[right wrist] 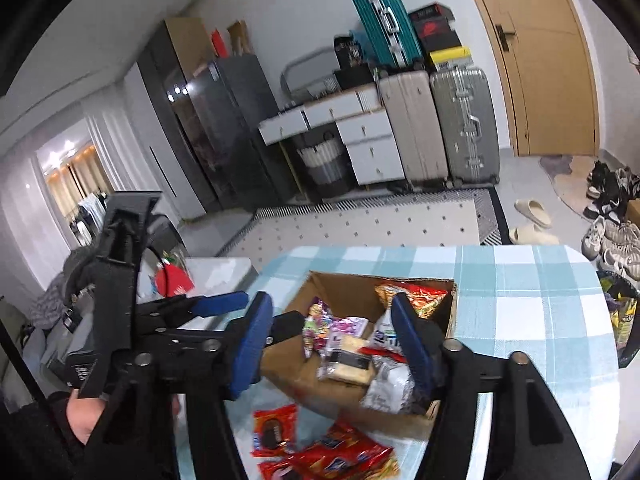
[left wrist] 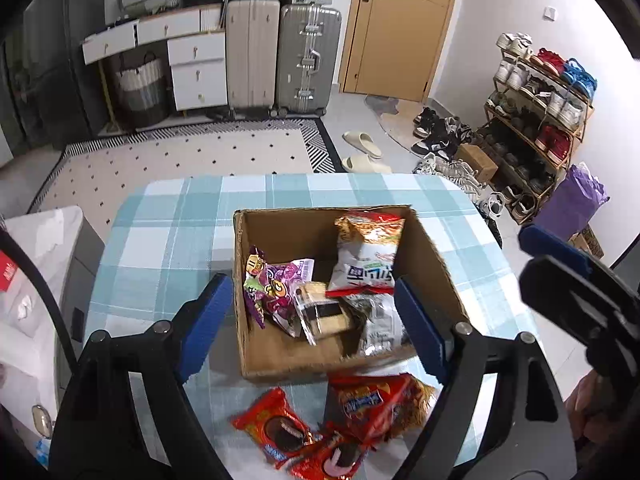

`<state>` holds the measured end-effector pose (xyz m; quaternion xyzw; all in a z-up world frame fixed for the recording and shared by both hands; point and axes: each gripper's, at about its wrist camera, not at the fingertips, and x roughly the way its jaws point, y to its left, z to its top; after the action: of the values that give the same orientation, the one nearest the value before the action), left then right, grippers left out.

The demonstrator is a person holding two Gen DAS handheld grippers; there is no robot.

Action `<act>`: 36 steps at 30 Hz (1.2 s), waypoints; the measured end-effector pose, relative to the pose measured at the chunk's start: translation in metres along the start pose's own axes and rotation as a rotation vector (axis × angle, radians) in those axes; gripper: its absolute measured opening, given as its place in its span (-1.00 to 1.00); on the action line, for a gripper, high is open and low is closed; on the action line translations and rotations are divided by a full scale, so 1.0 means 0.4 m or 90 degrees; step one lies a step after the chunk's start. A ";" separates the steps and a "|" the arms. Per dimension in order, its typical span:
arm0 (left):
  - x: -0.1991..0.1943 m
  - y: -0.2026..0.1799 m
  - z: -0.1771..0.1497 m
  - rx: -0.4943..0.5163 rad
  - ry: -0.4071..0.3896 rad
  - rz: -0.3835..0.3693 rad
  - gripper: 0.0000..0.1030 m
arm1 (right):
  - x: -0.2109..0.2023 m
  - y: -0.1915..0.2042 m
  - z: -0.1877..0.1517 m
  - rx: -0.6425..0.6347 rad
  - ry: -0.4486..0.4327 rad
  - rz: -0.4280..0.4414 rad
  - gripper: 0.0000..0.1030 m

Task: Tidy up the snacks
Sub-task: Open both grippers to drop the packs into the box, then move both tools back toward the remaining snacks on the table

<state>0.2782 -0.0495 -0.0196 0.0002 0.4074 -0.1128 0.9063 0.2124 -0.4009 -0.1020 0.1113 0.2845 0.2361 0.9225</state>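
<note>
An open cardboard box (left wrist: 276, 352) stands on the checked table and holds several snack packets: a purple candy bag (left wrist: 276, 288), a wrapped cake (left wrist: 320, 312) and a white chip bag (left wrist: 368, 264). Red biscuit packets (left wrist: 376, 400) lie on the cloth in front of the box. My left gripper (left wrist: 316, 320) is open and empty, hovering above the box's near side. My right gripper (right wrist: 332, 344) is open and empty above the same box (right wrist: 296, 364); the red packets (right wrist: 276, 432) lie below it. The right gripper also shows at the left wrist view's right edge (left wrist: 560, 272).
The table (left wrist: 168, 224) has a blue-and-white checked cloth. A white side unit (left wrist: 36, 264) stands at its left. Beyond are a patterned rug (left wrist: 192, 152), suitcases (left wrist: 280, 60), a shoe rack (left wrist: 536, 112) and a purple bag (left wrist: 572, 196).
</note>
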 end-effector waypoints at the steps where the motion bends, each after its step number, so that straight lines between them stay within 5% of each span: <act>1: -0.015 -0.010 -0.004 0.006 0.000 0.012 0.58 | -0.020 0.010 -0.005 -0.003 -0.011 0.000 0.27; 8: -0.146 -0.054 -0.072 0.011 -0.045 0.028 0.58 | -0.157 0.085 -0.059 -0.045 -0.065 -0.021 0.30; 19: -0.333 -0.082 -0.237 0.012 -0.114 0.035 0.66 | -0.356 0.180 -0.207 -0.057 -0.176 -0.040 0.76; 24: -0.400 -0.053 -0.322 -0.004 -0.144 0.030 0.66 | -0.408 0.213 -0.277 -0.106 -0.188 -0.056 0.80; 29: -0.447 0.010 -0.439 -0.056 -0.155 0.012 0.70 | -0.451 0.213 -0.349 -0.034 -0.196 -0.014 0.91; 36: -0.497 0.046 -0.560 -0.056 -0.186 0.030 0.77 | -0.465 0.239 -0.426 -0.070 -0.182 -0.044 0.94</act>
<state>-0.0112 0.0297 -0.0239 -0.0463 0.2753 -0.0725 0.9575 -0.0569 -0.3990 -0.1204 0.0830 0.1407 0.2014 0.9658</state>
